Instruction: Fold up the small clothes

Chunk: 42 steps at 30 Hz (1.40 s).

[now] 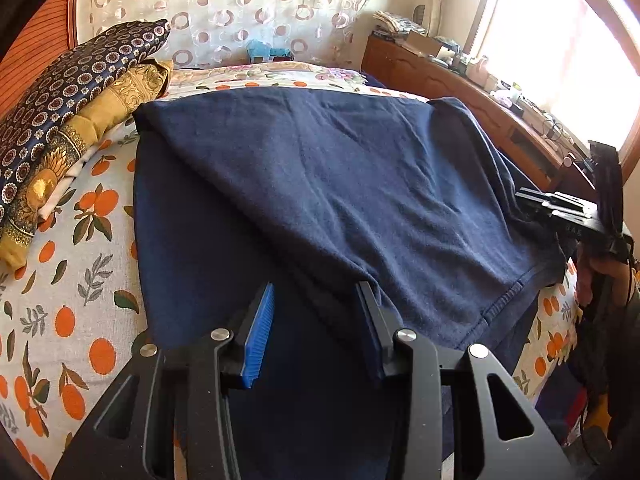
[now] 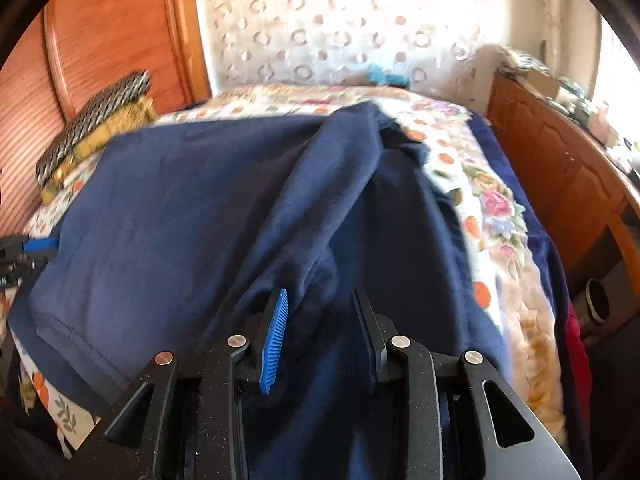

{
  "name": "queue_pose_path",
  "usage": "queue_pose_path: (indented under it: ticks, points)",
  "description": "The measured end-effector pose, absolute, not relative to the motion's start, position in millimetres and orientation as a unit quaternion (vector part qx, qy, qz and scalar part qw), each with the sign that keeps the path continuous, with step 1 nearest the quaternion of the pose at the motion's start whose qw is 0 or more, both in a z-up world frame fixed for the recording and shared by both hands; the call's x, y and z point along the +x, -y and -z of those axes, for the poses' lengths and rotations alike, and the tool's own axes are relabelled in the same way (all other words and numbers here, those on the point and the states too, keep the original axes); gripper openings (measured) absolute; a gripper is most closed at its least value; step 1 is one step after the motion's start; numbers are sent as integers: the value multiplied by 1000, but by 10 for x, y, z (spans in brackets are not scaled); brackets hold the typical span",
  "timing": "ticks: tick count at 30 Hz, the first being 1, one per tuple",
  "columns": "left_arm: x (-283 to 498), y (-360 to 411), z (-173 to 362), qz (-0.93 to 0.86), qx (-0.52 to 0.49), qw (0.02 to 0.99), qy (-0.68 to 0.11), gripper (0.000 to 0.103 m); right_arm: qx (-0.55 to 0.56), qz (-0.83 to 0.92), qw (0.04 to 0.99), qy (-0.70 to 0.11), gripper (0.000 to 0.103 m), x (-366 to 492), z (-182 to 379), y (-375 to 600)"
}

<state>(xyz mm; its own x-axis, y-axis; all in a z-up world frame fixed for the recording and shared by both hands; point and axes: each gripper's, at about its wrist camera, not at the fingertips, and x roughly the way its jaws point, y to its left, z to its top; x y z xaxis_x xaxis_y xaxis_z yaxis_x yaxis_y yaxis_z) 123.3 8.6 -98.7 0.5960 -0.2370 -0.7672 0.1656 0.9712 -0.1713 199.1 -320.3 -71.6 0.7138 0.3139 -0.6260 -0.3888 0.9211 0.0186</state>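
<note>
A navy garment (image 1: 340, 184) lies spread on the bed, its lighter top layer folded over along a diagonal crease. My left gripper (image 1: 316, 300) hovers over the near edge. The fold's corner reaches its right finger, the blue left pad (image 1: 260, 332) stands clear of the cloth, and I see no pinch. My right gripper (image 2: 320, 308) is shut on a bunched ridge of the navy garment (image 2: 180, 208), which rises from its pads toward the far side. The right gripper (image 1: 560, 208) also shows at the garment's right edge, and the left gripper (image 2: 36, 246) at the left edge.
The bedsheet (image 1: 60, 320) carries an orange-fruit print. Folded patterned cloths (image 1: 68, 128) are stacked at the far left of the bed. A wooden sideboard (image 1: 460, 92) crowded with small items runs along the right under a bright window. A hand (image 1: 596, 276) grips the right tool.
</note>
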Motion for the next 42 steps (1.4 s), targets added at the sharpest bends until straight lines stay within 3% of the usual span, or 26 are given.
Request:
queue_pose_path:
  ticks: [5, 10, 13, 14, 19, 25, 27, 29, 36, 42]
  points:
    - [1225, 11, 1001, 110, -26, 896, -429, 42, -54, -184, 922, -337, 33, 2028, 760, 3243]
    - [1172, 80, 1003, 117, -22, 897, -426, 42, -90, -197, 920, -327, 25, 2026, 757, 3035]
    - [1151, 140, 1010, 119, -16, 897, -425, 42, -110, -199, 919, -321, 11, 2015, 764, 2952]
    - [1148, 155, 1011, 117, -15, 898, -424, 42, -113, -197, 921, -318, 2, 2002, 748, 2951]
    - [1156, 168, 1019, 115, -19, 900, -421, 42, -85, -144, 948, -271, 2, 1737, 521, 3275]
    - [1169, 98, 1024, 116, -36, 901, -416, 41, -82, -107, 947, -291, 2, 1532, 674, 3494]
    - [1145, 84, 1037, 112, -37, 903, -414, 28, -76, -116, 940, -310, 2, 1588, 772, 3476]
    - [1134, 45, 1051, 110, -44, 903, -414, 8, -72, -118, 939, -315, 2, 1617, 828, 3473]
    - [694, -230, 813, 96, -79, 920, -372, 5, -75, -121, 940, -311, 2, 1638, 808, 3501]
    - [367, -440, 847, 83, -89, 916, -383, 5, -78, -121, 939, -311, 2, 1722, 831, 3523]
